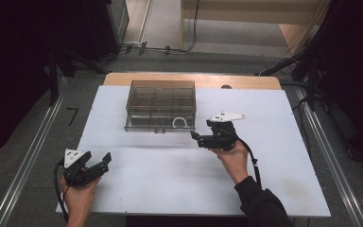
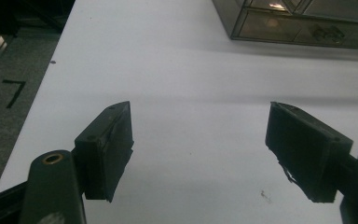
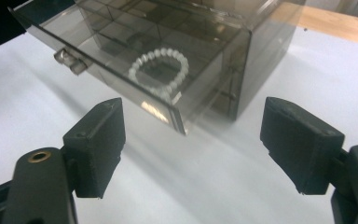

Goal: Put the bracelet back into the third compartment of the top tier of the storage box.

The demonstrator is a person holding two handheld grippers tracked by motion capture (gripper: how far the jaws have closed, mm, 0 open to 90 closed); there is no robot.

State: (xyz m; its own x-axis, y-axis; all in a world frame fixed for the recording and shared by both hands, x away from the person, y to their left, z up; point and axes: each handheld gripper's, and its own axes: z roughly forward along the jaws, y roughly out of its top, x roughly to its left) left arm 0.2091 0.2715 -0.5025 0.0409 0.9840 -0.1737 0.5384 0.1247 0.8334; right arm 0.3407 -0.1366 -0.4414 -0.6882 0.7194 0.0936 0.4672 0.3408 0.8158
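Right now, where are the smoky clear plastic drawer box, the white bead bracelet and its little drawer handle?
Smoky clear plastic drawer box (image 1: 160, 90), high view, top panel.
White bead bracelet (image 3: 182, 59), right gripper view, its far beads.
Drawer handle (image 3: 70, 61), right gripper view, the knob.

The white counter (image 1: 137, 184) fills the middle of the frame, its wooden edge (image 1: 246, 81) along the top; grey floor (image 1: 23, 142) at left bears a black mark (image 1: 72, 115), and cables (image 1: 160, 48) trail at upper centre
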